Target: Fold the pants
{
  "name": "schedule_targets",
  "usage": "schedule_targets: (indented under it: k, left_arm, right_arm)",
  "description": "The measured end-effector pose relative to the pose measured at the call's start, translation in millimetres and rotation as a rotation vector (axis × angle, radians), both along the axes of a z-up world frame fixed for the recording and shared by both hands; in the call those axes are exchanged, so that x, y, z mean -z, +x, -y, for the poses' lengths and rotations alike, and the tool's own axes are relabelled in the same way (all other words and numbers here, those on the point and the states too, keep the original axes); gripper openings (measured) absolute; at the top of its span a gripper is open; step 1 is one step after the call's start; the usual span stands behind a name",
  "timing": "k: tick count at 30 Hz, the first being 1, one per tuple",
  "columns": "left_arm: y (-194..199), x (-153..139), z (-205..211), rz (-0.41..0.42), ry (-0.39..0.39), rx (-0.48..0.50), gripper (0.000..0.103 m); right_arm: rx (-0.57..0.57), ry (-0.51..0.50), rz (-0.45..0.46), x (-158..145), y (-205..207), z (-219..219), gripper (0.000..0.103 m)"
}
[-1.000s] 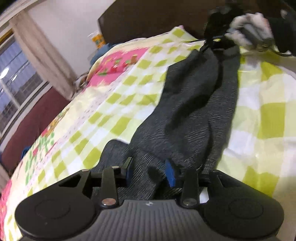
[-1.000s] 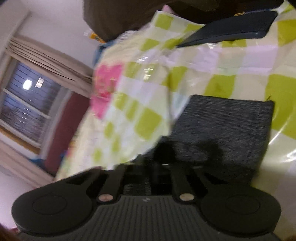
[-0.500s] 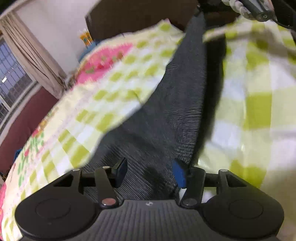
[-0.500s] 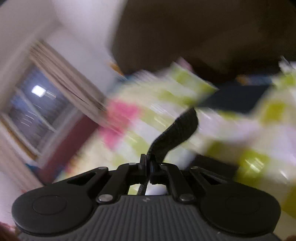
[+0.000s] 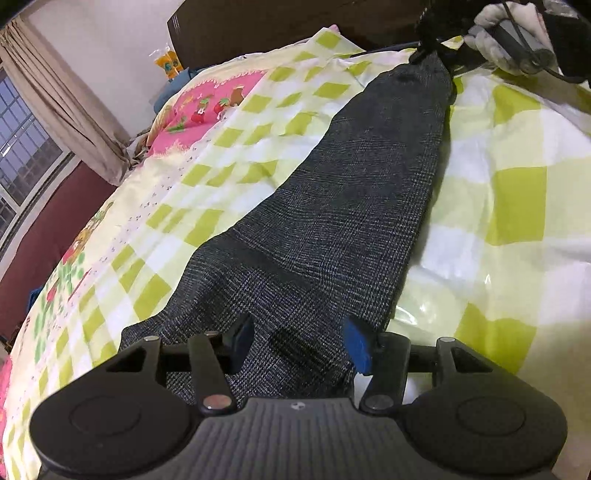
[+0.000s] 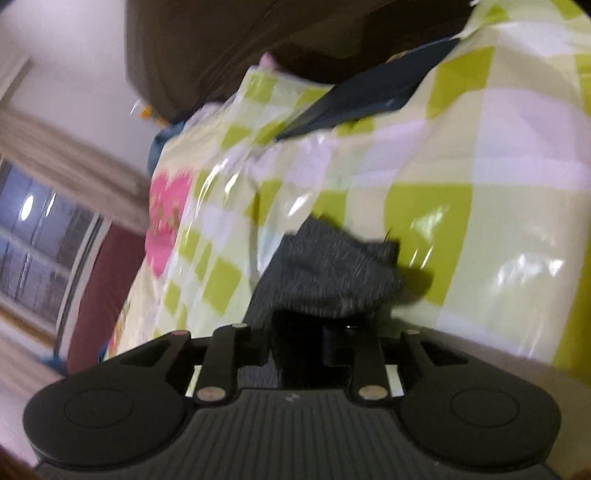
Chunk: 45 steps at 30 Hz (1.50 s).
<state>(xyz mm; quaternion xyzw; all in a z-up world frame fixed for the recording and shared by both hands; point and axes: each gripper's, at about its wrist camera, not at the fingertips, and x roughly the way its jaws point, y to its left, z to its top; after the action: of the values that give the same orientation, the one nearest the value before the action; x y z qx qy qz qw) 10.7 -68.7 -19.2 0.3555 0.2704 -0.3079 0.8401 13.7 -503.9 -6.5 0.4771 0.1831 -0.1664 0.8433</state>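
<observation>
Dark grey woven pants (image 5: 354,206) lie stretched lengthwise on a green-and-white checked bedspread (image 5: 517,192). My left gripper (image 5: 299,345) is open, its blue-padded fingers (image 5: 357,345) resting over the near wide end of the pants. In the left wrist view the right gripper (image 5: 424,55) holds the far leg end, lifted a little off the bed by a gloved hand (image 5: 495,40). In the blurred right wrist view my right gripper (image 6: 308,332) has the crumpled leg end (image 6: 328,273) bunched between its fingers; the fingertips are hidden by the cloth.
A dark wooden headboard (image 5: 295,22) closes the far end of the bed. A dark flat object (image 6: 369,99) lies near it. A window (image 5: 22,147) with a beige curtain (image 5: 62,107) and a maroon wall are at the left. A pink patterned patch (image 5: 210,107) marks the bedspread.
The right gripper closed on the far leg end, lifted it and pulled the pants out straight. The left gripper stayed open over the near end.
</observation>
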Motion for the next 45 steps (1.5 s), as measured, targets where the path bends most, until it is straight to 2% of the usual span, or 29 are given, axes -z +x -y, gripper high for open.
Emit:
schedule_targets:
  k: [1, 3, 5, 6, 8, 12, 14, 17, 20, 23, 25, 26, 29, 32, 36, 41, 42, 44, 45]
  left_arm:
    - [0.1, -0.3, 0.2, 0.0, 0.002, 0.001, 0.068]
    - [-0.2, 0.0, -0.3, 0.001, 0.005, 0.006, 0.068]
    - [0.1, 0.9, -0.5, 0.001, 0.008, 0.011, 0.068]
    - [0.6, 1.4, -0.3, 0.0, 0.008, 0.01, 0.068]
    - [1.1, 1.1, 0.3, -0.002, 0.005, 0.004, 0.068]
    - [0.0, 1.9, -0.3, 0.002, 0.004, 0.002, 0.069]
    - [-0.1, 2.1, 0.5, 0.004, 0.01, 0.008, 0.069]
    - [-0.6, 0.7, 0.9, 0.003, 0.016, 0.009, 0.069]
    - [-1.2, 1.4, 2.2, 0.003, 0.023, 0.007, 0.069]
    - [-0.9, 1.4, 2.7, 0.005, 0.029, 0.007, 0.069]
    - [-0.3, 1.2, 3.3, 0.003, 0.031, 0.006, 0.069]
    - [-0.1, 1.3, 3.7, 0.003, 0.033, 0.006, 0.07]
    - [0.0, 2.2, 4.9, 0.007, 0.044, 0.009, 0.07]
    - [-0.1, 3.2, 6.8, 0.012, 0.059, 0.009, 0.072]
    - [0.0, 3.0, 8.9, 0.016, 0.075, 0.009, 0.074]
    - [1.1, 3.9, 10.5, 0.013, 0.093, 0.016, 0.075]
    - [1.7, 4.2, 11.2, 0.012, 0.098, 0.017, 0.075]
    - [1.8, 4.5, 12.2, 0.013, 0.106, 0.021, 0.075]
    - [1.9, 4.3, 12.6, 0.014, 0.11, 0.022, 0.076]
  right_arm:
    - [-0.004, -0.045, 0.01, -8.5, -3.2, -2.4, 0.005]
    - [-0.029, -0.171, 0.023, -27.6, -4.5, -11.2, 0.005]
    - [-0.052, -0.22, 0.016, -35.2, -1.0, -12.2, 0.005]
    - [-0.049, -0.224, -0.019, -33.6, 3.7, -9.8, 0.005]
    - [-0.028, -0.201, -0.094, -24.5, 10.1, -5.2, 0.005]
    - [-0.018, -0.164, -0.101, -5.9, -2.5, -10.3, 0.005]
    - [-0.018, -0.134, -0.124, 6.4, -4.2, -8.2, 0.01]
    - [-0.008, -0.065, -0.079, 11.3, -8.9, -0.2, 0.011]
    - [-0.004, -0.105, -0.083, 6.1, -9.4, 1.6, 0.019]
    - [-0.015, -0.089, -0.056, 4.9, -10.5, 5.2, 0.026]
    - [-0.018, -0.153, -0.037, -0.5, -14.1, -4.2, 0.024]
    - [-0.027, -0.216, -0.04, -4.5, -14.9, -11.6, 0.019]
    - [-0.081, -0.435, -0.044, -15.3, -12.6, -39.5, 0.014]
    - [-0.12, -0.526, -0.054, -14.7, -8.5, -53.4, 0.014]
    - [-0.131, -0.493, -0.117, -5.5, -1.0, -47.7, 0.018]
    - [-0.127, -0.42, -0.075, -0.5, -16.0, -37.7, 0.018]
    - [-0.123, -0.351, -0.044, 2.2, -18.9, -29.1, 0.018]
    - [-0.103, -0.195, 0.005, 9.1, -20.8, -9.0, 0.031]
    - [-0.089, -0.143, 0.024, 11.6, -20.7, -0.7, 0.032]
